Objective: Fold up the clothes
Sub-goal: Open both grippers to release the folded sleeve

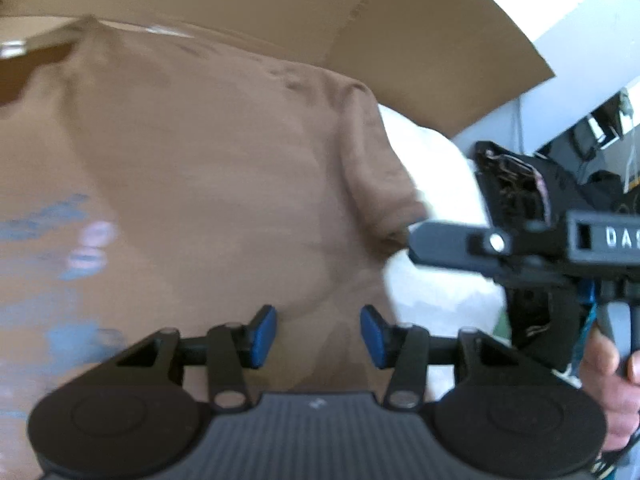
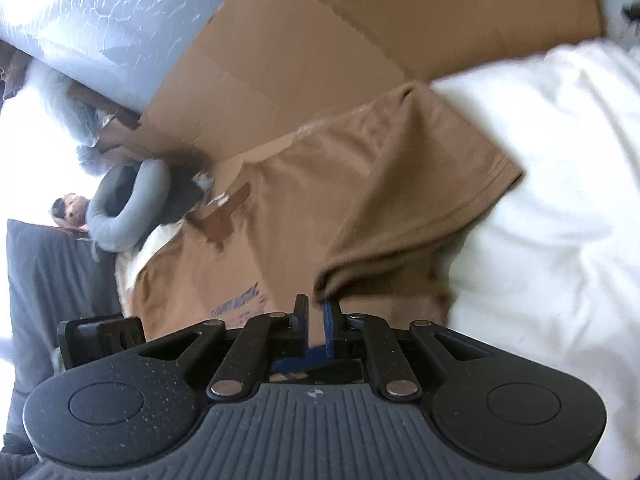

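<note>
Both wrist views look steeply down, close, sharing the brown shirt [image 1: 208, 168]

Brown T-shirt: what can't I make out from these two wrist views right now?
- Printed text on the brown T-shirt: motion-blurred in the left wrist view, too small in the right.
- Right gripper: whether it pinches the sleeve; jaws nearly closed, contact hidden.
- Shirt hem: cut off behind the left gripper body.

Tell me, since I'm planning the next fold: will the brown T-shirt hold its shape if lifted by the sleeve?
Probably not. The brown T-shirt looks like thin knit: its sleeve already drapes and buckles over the white bedding, so it should sag. It likely weighs little. On the cardboard it may drag rather than slide cleanly.
</note>
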Demonstrator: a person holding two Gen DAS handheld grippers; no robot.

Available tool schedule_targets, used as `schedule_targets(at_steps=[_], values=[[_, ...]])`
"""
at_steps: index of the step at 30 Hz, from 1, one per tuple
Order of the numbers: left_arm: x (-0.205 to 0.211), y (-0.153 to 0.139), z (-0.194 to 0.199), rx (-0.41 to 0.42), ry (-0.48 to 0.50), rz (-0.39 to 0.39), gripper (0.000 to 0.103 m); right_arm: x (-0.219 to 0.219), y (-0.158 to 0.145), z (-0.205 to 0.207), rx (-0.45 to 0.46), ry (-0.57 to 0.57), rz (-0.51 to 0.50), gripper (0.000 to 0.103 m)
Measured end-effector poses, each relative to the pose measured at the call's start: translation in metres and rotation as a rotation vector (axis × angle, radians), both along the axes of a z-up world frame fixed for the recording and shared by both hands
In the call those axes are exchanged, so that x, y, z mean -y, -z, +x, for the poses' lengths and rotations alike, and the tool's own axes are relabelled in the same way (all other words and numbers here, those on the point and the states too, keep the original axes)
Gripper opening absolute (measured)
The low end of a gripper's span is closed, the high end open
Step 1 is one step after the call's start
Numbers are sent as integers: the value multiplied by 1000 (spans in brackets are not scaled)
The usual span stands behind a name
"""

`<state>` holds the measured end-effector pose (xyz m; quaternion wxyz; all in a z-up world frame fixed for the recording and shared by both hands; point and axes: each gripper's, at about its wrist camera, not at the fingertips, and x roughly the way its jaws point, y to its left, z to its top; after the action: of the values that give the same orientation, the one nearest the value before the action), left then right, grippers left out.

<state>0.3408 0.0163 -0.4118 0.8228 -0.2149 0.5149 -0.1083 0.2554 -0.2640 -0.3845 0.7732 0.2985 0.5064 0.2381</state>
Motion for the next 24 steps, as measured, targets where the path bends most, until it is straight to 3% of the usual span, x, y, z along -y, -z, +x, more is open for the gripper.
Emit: schedule_targets(at_steps=[2, 9, 14, 18, 24], values=[[-13, -4, -2, -7, -18, 22, 50, -3, 2, -2, -5, -27, -19, 41], [-20, -22, 8, 7, -23, 78, 51, 12, 2, -13, 35, -17, -82, 41], [2, -27, 22, 24, 31, 99, 56, 20, 10, -17, 60, -5, -202, 41], [21, -21, 30, 24, 97, 168, 58, 20, 21, -16, 61, -11, -259, 41], [31, -11, 42, 5, 127, 235, 48, 12, 32, -13, 89, -5, -313, 40]])
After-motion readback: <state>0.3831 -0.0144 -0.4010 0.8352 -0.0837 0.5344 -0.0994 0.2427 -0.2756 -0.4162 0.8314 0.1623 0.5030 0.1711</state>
